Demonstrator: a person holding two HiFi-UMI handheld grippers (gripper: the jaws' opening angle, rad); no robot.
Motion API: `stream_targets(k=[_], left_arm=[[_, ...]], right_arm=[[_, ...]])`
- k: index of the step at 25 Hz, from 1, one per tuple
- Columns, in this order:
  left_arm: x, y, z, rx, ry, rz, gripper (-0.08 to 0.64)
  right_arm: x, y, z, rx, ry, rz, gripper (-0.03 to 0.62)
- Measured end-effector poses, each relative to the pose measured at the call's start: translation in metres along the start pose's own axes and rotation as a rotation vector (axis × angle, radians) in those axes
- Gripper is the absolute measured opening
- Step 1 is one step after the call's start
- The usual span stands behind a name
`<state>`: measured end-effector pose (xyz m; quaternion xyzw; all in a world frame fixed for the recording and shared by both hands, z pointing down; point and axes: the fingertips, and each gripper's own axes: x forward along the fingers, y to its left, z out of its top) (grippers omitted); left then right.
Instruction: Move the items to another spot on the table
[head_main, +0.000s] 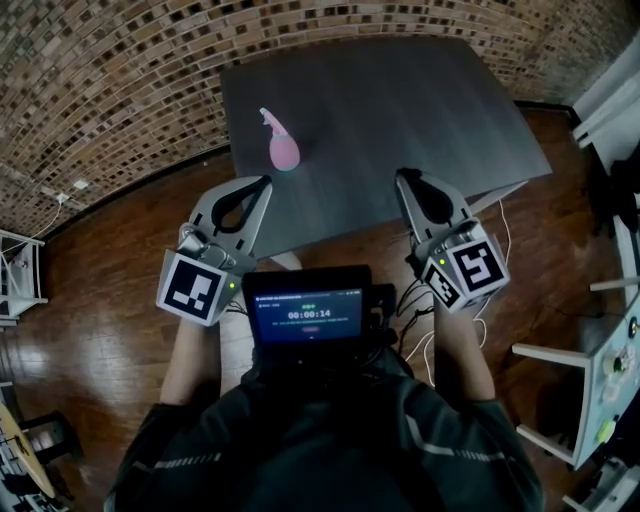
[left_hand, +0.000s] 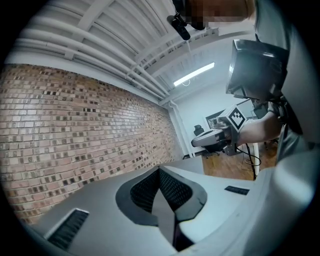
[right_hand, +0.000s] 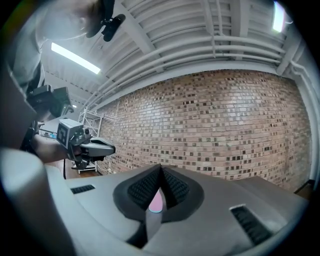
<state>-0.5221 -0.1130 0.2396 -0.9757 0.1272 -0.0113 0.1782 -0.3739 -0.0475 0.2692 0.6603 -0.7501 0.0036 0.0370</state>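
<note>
A pink spray bottle stands upright on the dark grey table, toward its left side. My left gripper is held at the table's near left edge, a short way in front of the bottle, with its jaws shut and nothing between them. My right gripper hovers over the table's near edge to the right, jaws also shut and empty. In the right gripper view a sliver of the pink bottle shows through the gap behind the closed tips. The left gripper view shows closed tips and the other gripper beyond.
A screen with a timer sits at the person's chest between the two grippers. A brick wall runs behind the table. Wooden floor lies on the left, and white furniture stands at the right.
</note>
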Motion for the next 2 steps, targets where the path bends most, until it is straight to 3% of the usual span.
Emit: stream_targets(k=[2], left_arm=[[-0.0028,0.0009,-0.0039,-0.005,0.011,-0.002,-0.003]], right_arm=[[0.0009,0.001,-0.0012,0.002,0.002,-0.004,-0.002]])
